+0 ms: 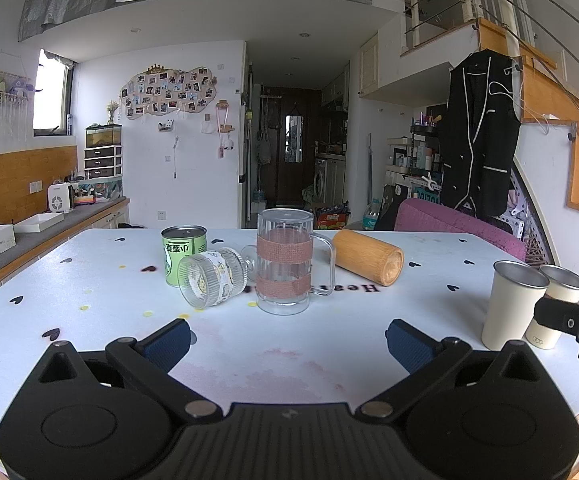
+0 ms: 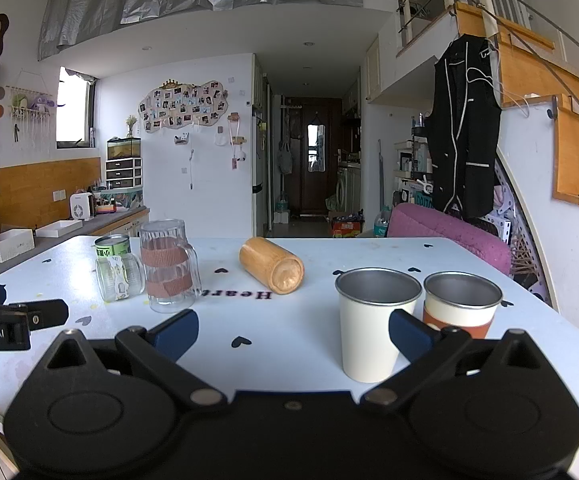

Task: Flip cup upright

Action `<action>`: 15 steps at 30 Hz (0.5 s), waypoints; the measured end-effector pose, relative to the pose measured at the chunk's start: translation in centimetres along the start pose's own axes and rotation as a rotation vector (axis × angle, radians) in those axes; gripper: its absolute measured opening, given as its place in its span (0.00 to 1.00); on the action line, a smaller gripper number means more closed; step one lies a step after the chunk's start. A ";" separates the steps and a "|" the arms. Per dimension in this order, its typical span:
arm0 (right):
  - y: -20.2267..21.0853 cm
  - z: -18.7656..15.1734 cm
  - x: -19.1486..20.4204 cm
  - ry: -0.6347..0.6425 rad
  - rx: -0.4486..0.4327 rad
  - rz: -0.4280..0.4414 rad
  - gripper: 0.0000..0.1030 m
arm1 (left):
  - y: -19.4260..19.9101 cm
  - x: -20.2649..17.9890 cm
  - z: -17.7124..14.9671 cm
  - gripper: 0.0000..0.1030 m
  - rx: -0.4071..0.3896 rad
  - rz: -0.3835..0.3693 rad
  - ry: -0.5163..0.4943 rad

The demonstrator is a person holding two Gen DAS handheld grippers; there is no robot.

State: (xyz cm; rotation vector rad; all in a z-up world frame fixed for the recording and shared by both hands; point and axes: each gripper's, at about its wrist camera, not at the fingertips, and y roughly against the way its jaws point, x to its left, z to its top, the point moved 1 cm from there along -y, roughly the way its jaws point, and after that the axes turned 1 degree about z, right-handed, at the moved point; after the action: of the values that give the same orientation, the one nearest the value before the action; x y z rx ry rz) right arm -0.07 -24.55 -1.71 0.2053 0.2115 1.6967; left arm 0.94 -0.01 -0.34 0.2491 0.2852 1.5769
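Left wrist view, items as found:
- Left gripper (image 1: 288, 340), bottom of frame: jaws spread wide, nothing between them, blue pads over bare table (image 1: 89, 280).
- Ribbed glass cup (image 1: 209, 278), centre left: lying on its side, mouth toward the lens, patterned band round the body. It rests just in front of the green can (image 1: 183, 250) and just beside the tall glass mug.
- Tall glass mug (image 1: 285, 260), centre: upright, two bands of woven tape, handle to frame right.
- Wooden cup (image 1: 369, 262), right of centre: lying on its side, one end facing lower right, clear of its neighbours.
- White metal cup (image 1: 509, 308) and a second metal cup (image 1: 557, 304), right edge: both upright and close together.
- Right gripper, far right edge: only a dark portion shows here.

Right wrist view, items as found:
- Right gripper (image 2: 293, 334), bottom of frame: jaws apart and empty. The white metal cup (image 2: 373, 328) stands just ahead, overlapping the right-hand pad in the picture; contact cannot be told.
- Second metal cup (image 2: 459, 306), with a brown sleeve: upright, just beside the white one.
- Wooden cup (image 2: 271, 264), upper centre: on its side.
- Ribbed glass cup (image 2: 119, 278), left: on its side, next to the tall glass mug (image 2: 167, 268), green can (image 2: 113, 245) behind.
- Left gripper (image 2: 17, 322), left edge: part of its body only.

Task status, by judgement: two cups lie tipped, the ribbed glass and the wooden one; which is meant cannot be settled. Neither is gripped or raised. Approach, grasp and turning upright all remain.
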 end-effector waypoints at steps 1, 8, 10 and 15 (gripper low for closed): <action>0.0 0.0 0.0 0.000 0.000 0.000 0.99 | 0.0 0.0 0.0 1.00 0.000 0.000 -0.001; 0.0 0.0 -0.1 0.000 0.000 -0.001 0.99 | 0.0 0.0 0.0 1.00 0.000 0.001 -0.001; 0.0 0.0 -0.1 0.000 0.000 -0.001 0.99 | 0.0 0.0 0.0 1.00 0.000 0.000 -0.001; 0.0 0.0 -0.1 0.000 0.000 0.000 0.99 | 0.0 0.0 0.0 1.00 0.000 0.001 -0.001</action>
State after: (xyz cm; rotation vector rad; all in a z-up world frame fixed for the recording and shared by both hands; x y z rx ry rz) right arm -0.04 -24.63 -1.76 0.2049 0.2117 1.6963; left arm 0.94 -0.01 -0.34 0.2501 0.2849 1.5773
